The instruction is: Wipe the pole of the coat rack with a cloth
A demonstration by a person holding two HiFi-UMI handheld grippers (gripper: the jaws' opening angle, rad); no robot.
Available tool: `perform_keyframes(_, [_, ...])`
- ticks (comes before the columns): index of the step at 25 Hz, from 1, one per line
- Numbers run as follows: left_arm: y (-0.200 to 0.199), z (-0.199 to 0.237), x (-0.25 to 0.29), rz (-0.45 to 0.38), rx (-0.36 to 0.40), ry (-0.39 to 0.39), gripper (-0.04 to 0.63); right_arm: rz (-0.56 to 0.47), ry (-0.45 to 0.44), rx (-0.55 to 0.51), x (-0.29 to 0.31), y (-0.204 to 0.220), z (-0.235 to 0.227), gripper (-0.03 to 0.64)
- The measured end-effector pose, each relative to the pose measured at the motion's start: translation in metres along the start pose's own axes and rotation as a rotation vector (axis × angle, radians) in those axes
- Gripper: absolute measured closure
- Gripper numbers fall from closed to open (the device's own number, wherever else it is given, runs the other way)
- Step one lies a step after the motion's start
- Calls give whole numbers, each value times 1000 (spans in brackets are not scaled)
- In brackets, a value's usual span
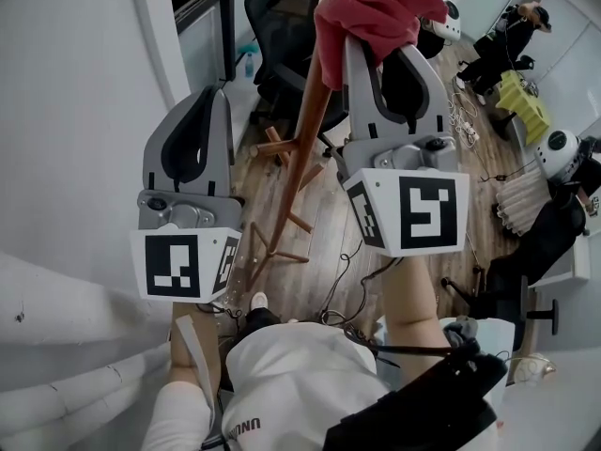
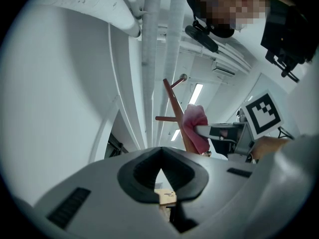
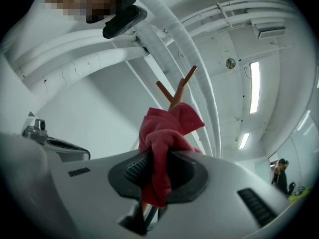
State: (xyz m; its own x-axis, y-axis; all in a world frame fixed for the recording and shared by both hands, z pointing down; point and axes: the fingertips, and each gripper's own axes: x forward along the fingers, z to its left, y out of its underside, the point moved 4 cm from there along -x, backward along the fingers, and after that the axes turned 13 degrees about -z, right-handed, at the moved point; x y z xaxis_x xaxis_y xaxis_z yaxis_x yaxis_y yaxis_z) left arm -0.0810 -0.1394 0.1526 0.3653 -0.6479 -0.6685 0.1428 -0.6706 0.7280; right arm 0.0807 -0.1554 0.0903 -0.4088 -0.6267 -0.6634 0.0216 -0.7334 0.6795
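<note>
The wooden pole [image 1: 305, 148] is a long thin shaft. In the head view its axis runs from 1 o'clock at the top down to 7 o'clock, where its feet spread on the plank floor [image 1: 329, 205]. Short pegs [image 1: 282, 146] branch off along the way.

The pink cloth [image 1: 371, 7] is bunched against the upper end of the pole, at 12 o'clock in that view, and hides the shaft there. The right gripper [image 1: 385, 59] is clamped on the cloth, with a fold hanging down through the pads. In the right gripper view the pole stands straight ahead of the jaws at 12 o'clock. It is behind the cloth, with only the forked top pegs showing above it.

The right gripper is therefore the one at the pole. The shaft's unwiped length lies down and back toward the person, at 7 o'clock in the head view. By my judgement, the coming stroke has to follow that slanted axis, not a true vertical, and has to ease around each peg.

The left gripper [image 1: 208, 97] is well apart from the pole, at 9 o'clock of it. Its jaws are closed tip to tip with nothing between them, and it takes no part in the grip.
</note>
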Motion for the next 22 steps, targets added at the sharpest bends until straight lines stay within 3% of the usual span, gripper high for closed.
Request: perform_keyframes(22, [21,-6,-17,68,-12,-23,581,70,-19,25,-26,27,13,546])
